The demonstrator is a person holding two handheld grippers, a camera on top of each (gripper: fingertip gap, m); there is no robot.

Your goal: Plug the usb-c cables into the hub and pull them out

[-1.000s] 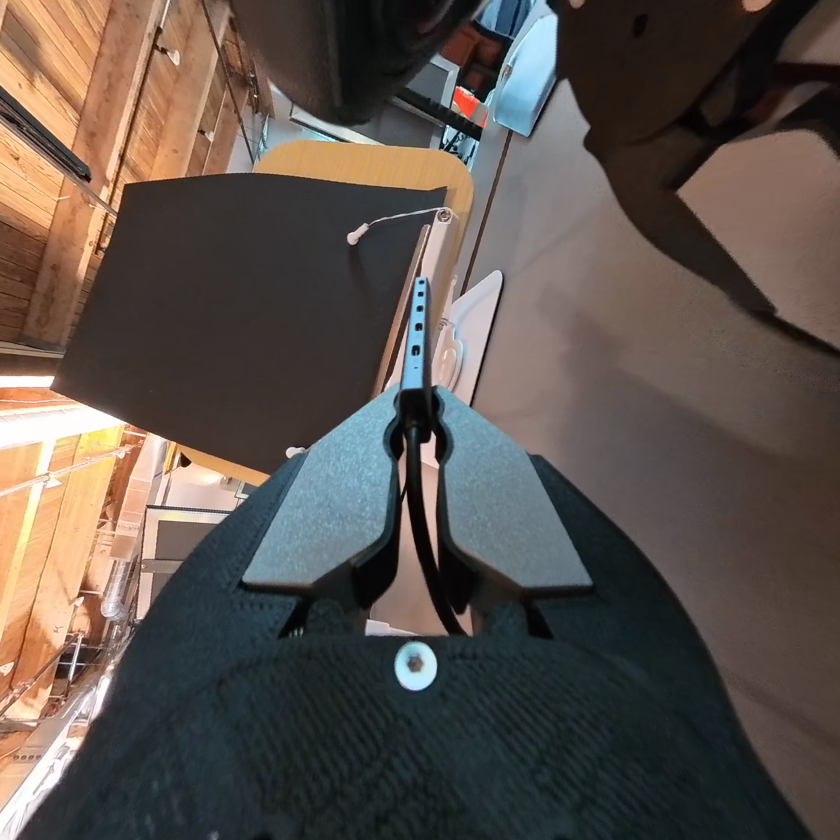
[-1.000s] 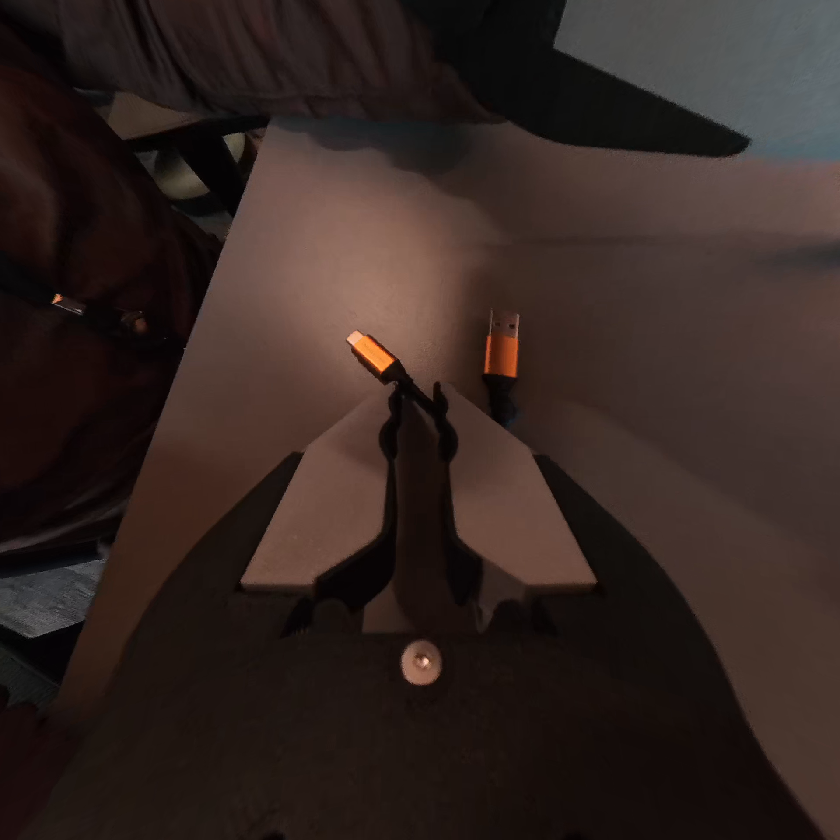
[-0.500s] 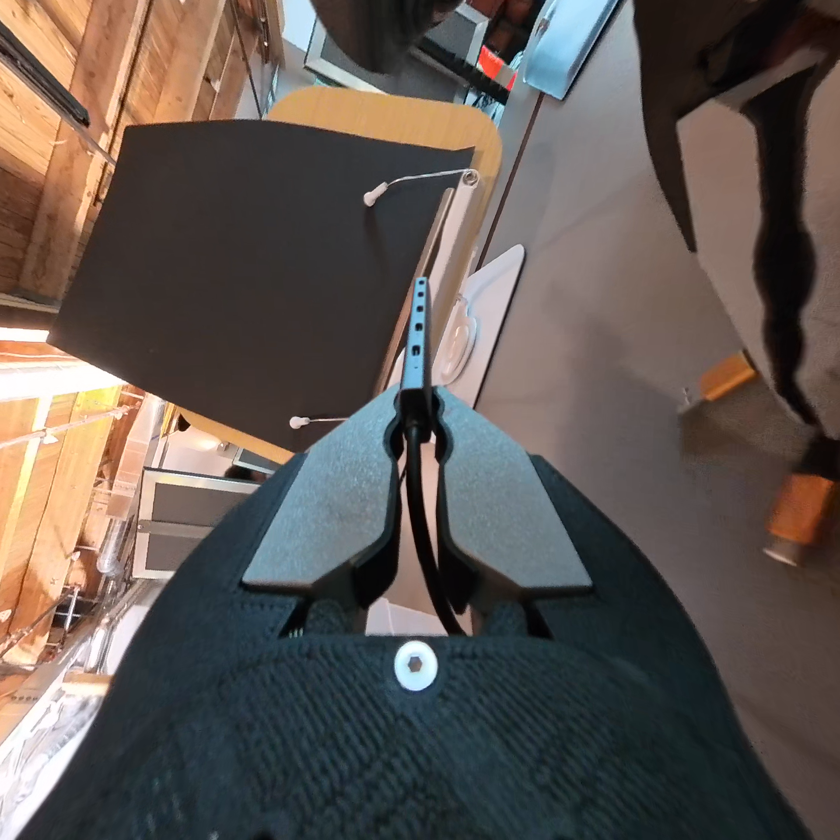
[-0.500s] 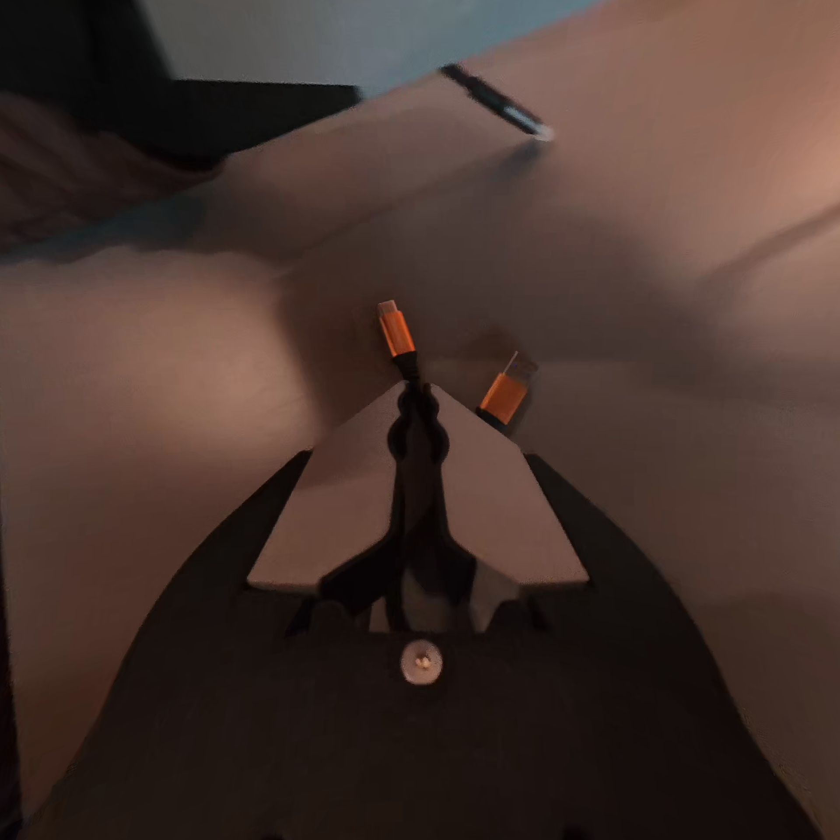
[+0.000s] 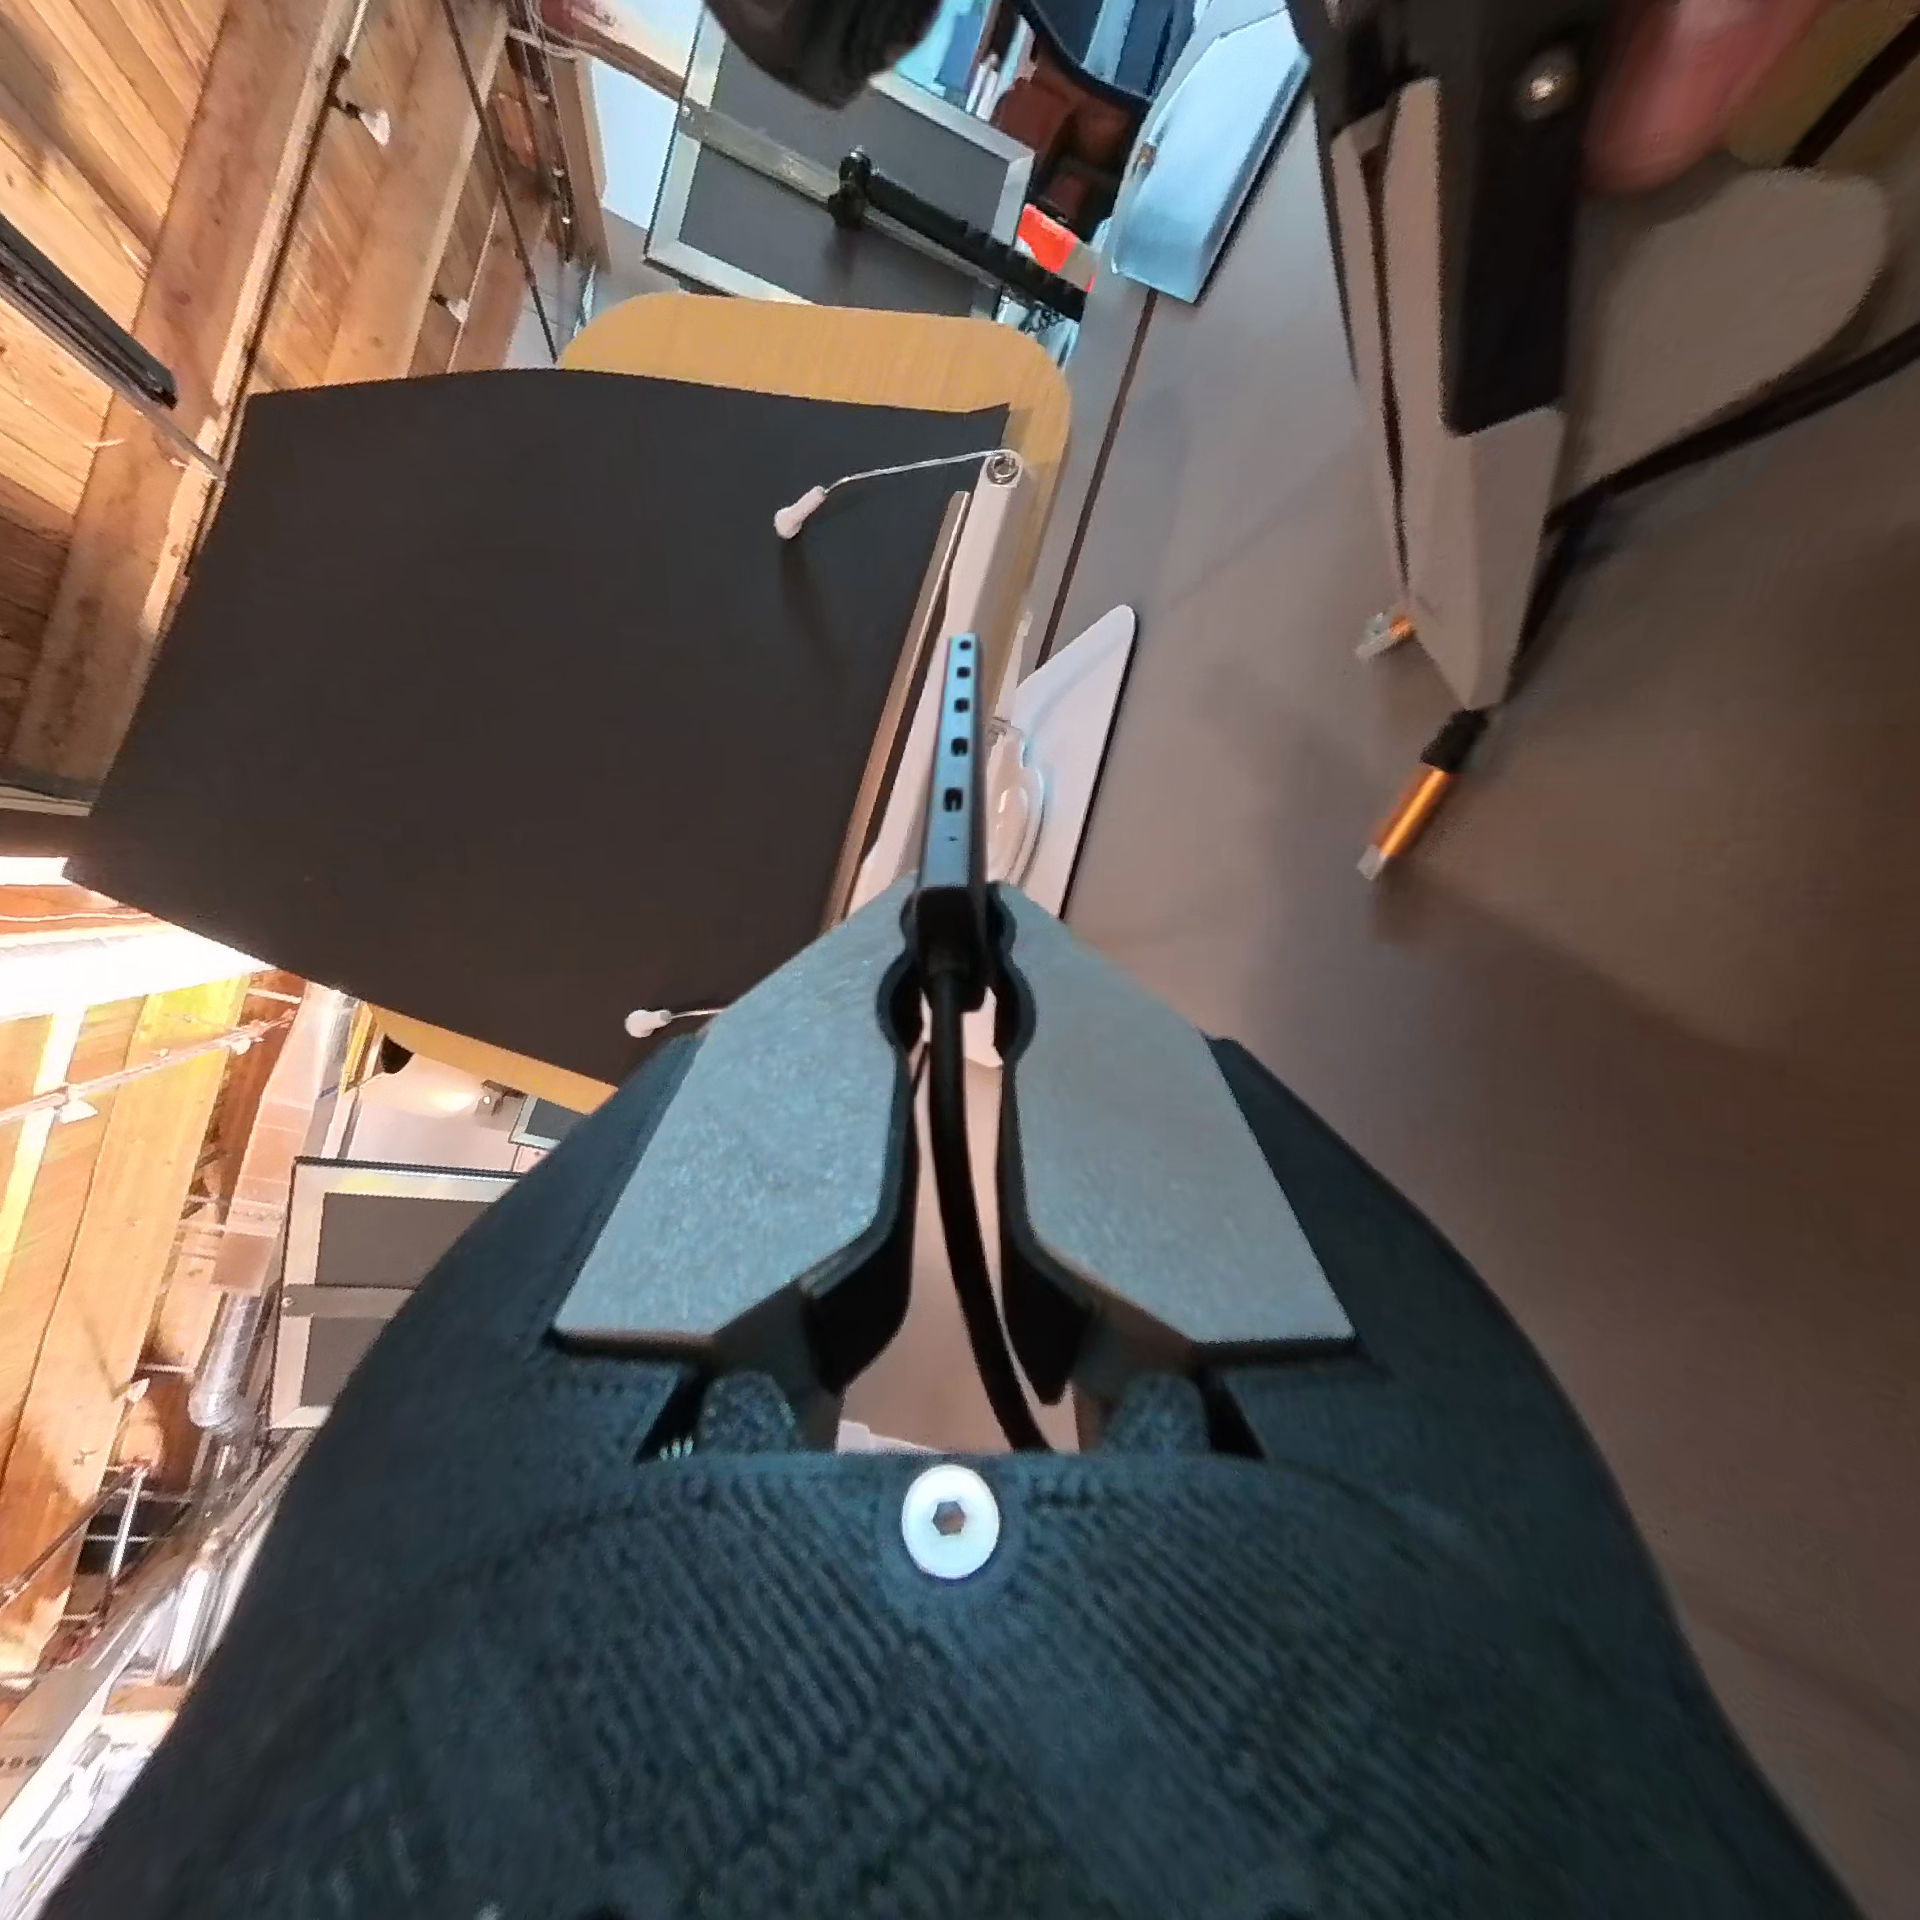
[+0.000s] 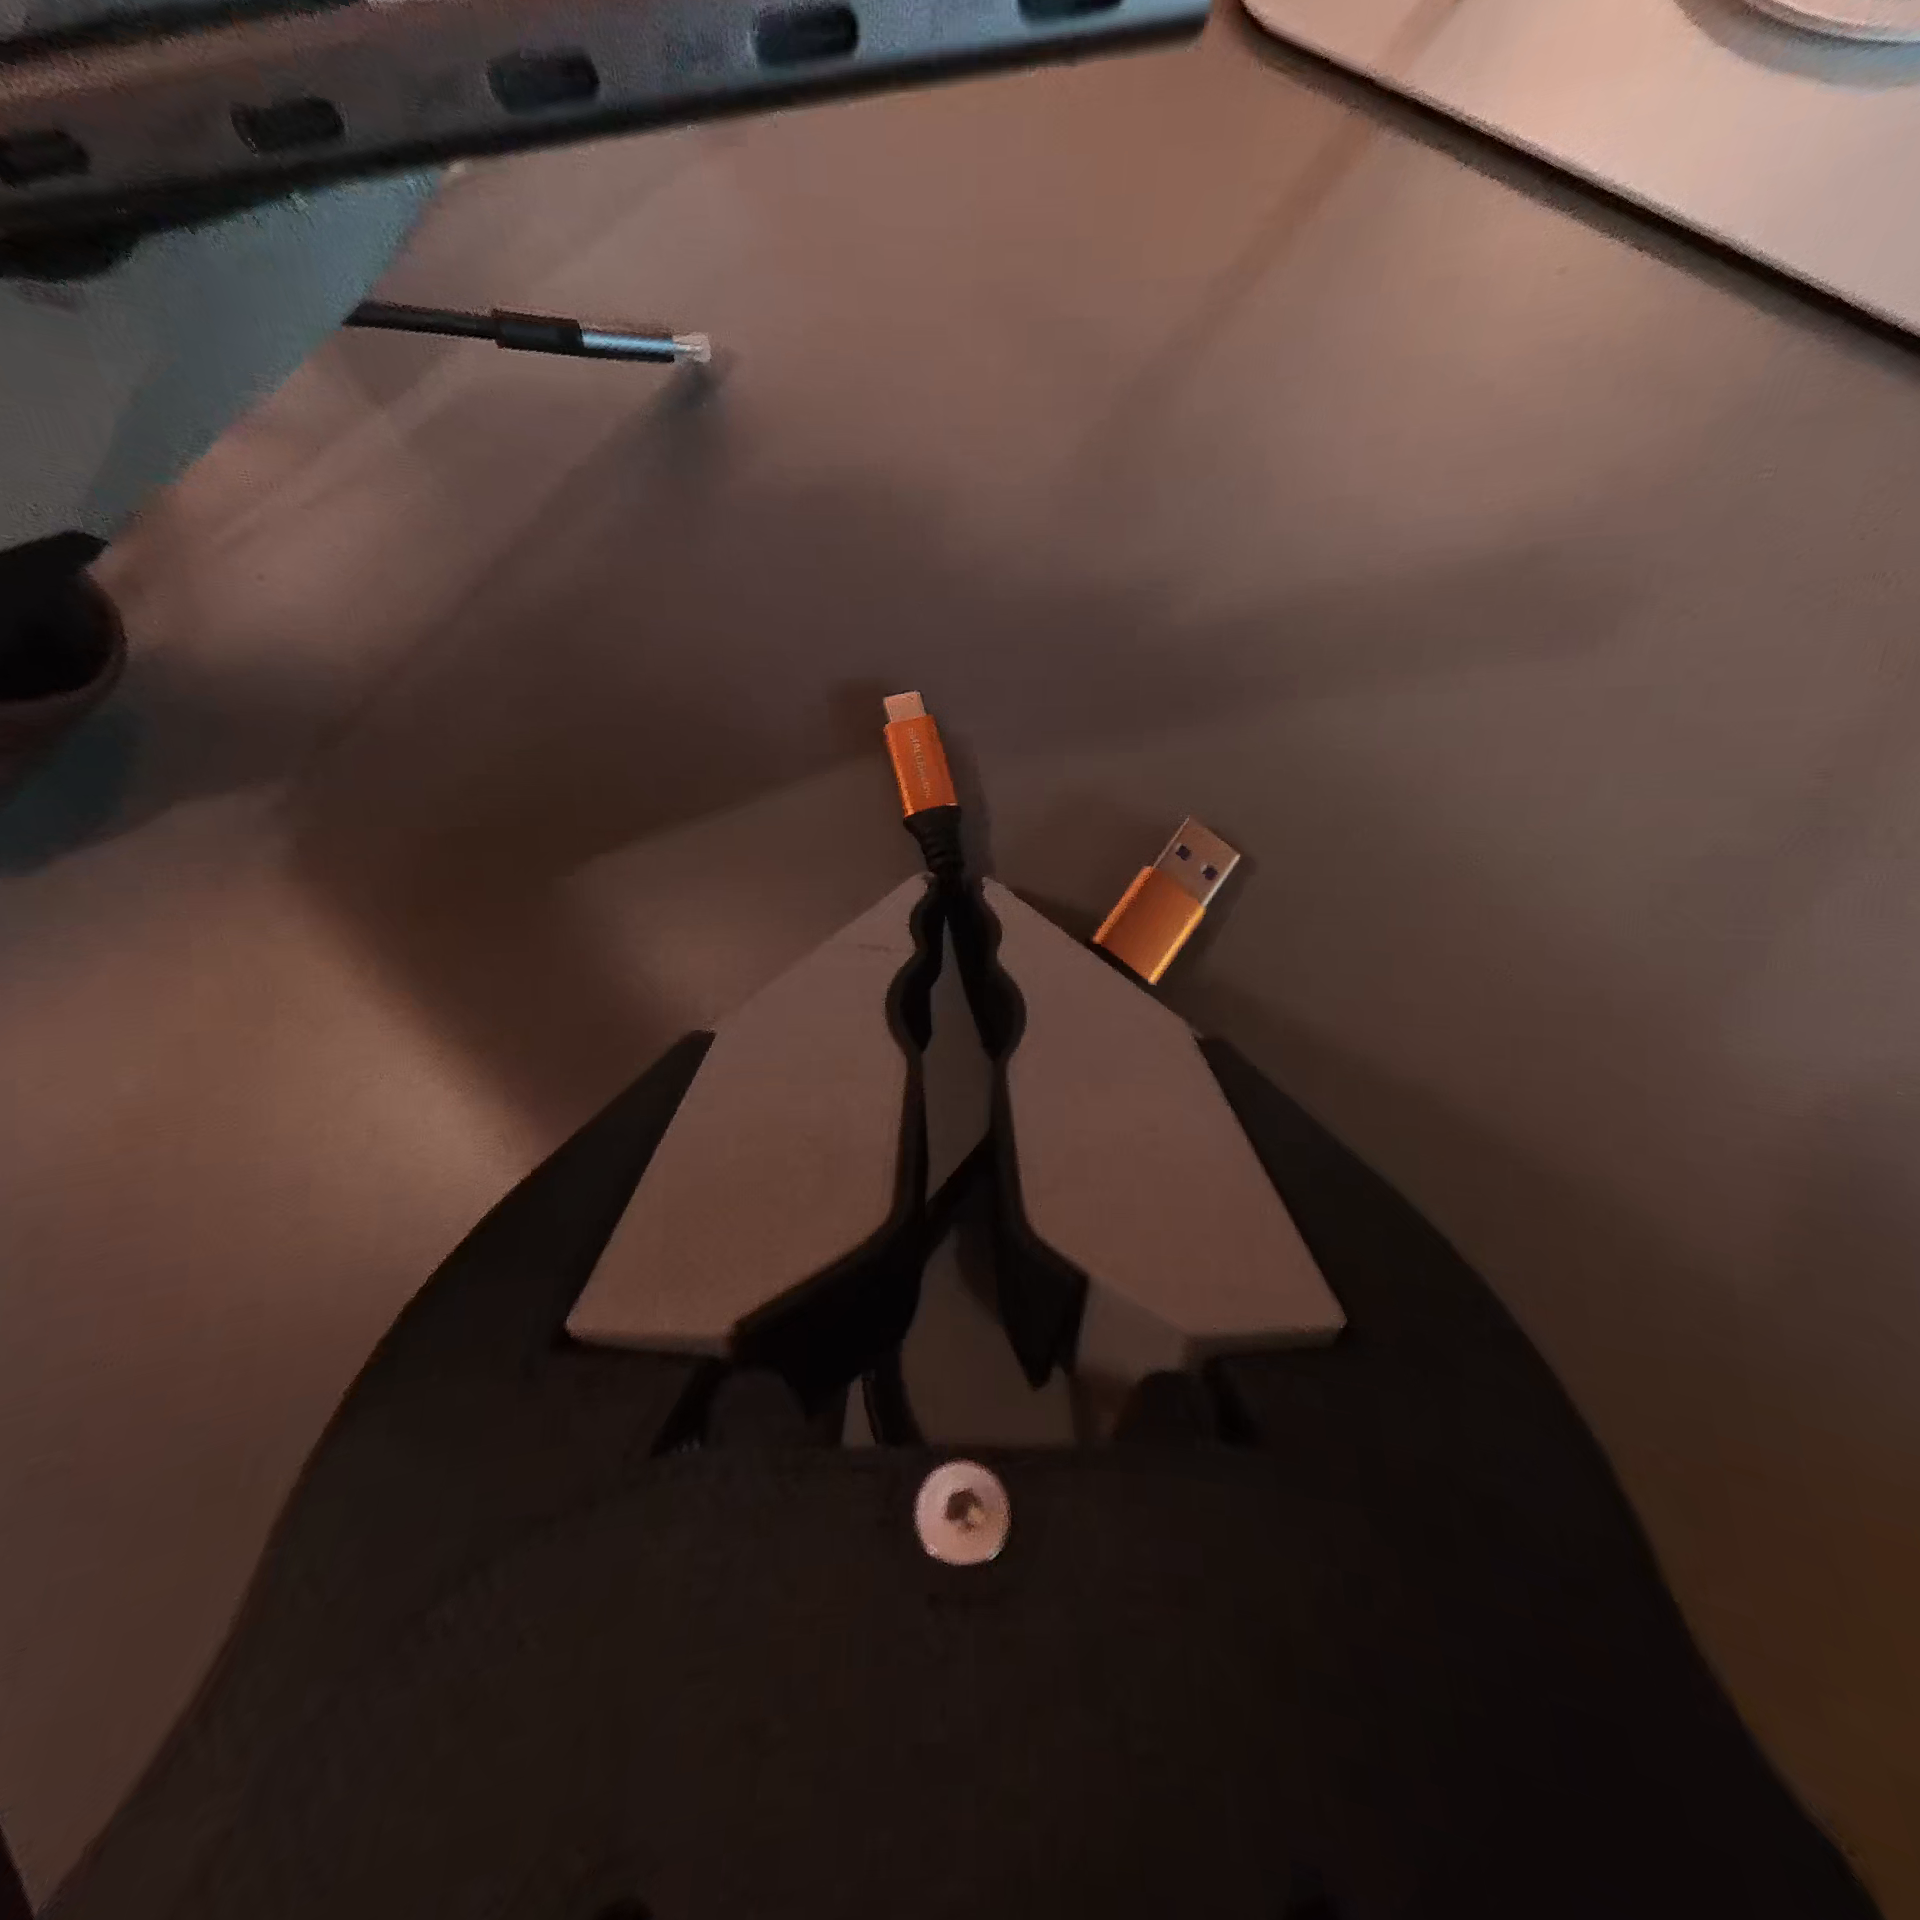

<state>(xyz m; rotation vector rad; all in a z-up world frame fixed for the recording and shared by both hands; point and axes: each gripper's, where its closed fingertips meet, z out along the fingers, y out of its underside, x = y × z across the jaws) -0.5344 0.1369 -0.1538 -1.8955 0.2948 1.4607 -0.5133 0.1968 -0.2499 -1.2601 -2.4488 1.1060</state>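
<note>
Left gripper [image 5: 956, 920] clamped on the near end of the slim dark-grey metal hub [image 5: 961, 764], held edge-on above the grey tabletop [image 5: 1507, 1143], its black lead trailing back between the fingers. Right gripper [image 6: 951, 894] pinched on the black braided cable just behind the orange-sleeved USB-C plug [image 6: 916, 767], plug tip poking forward, clear table ahead of it. Orange USB-A plug [image 6: 1169, 914] hanging just beside the right finger. Second black plug [image 6: 582, 341] lying near the table's left edge, hub's port row looming top left. Compared with half a second ago: right gripper now much closer to the hub, white pad [image 6: 1662, 145] in the corner.
</note>
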